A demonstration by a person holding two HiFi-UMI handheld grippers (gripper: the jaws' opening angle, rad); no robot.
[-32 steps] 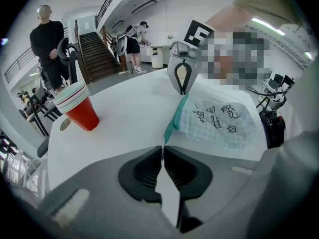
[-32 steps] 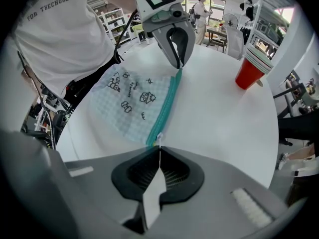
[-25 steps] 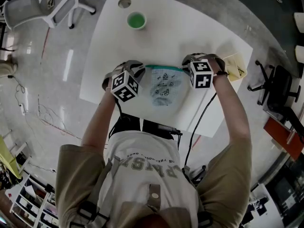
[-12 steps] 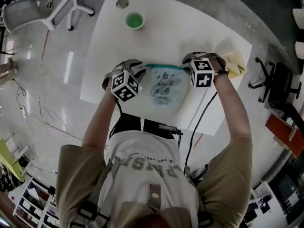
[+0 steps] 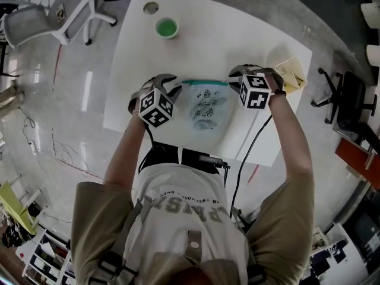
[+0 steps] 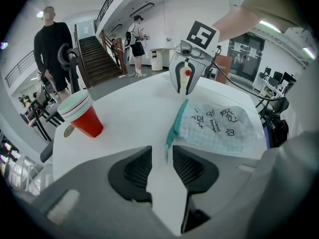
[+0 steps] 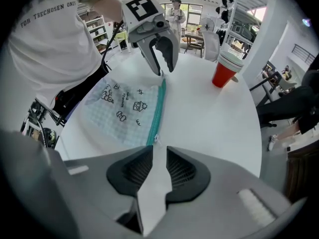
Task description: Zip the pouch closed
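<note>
The pouch point(image 5: 206, 107) lies flat on the white table point(image 5: 237, 46) between my tongs. Its teal zip point(image 7: 158, 108) looks drawn shut, with the pull point(image 7: 156, 139) at the right end, so I judge the job all but done. The left gripper point(image 6: 162, 158) stands apart around the zip's left tip without pinching it. The right gripper point(image 7: 159, 163) is apart just short of the pull. Both have just been opening. The red cup point(image 6: 82, 114) at far left is well clear.

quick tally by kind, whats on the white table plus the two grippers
checked fabric pouch with teal zip: 1
stack of red cups: 1
small round disc beside the cups: 1
pale yellow flat item: 1
two-jaw grippers: 2, left gripper and right gripper
total: 6
</note>
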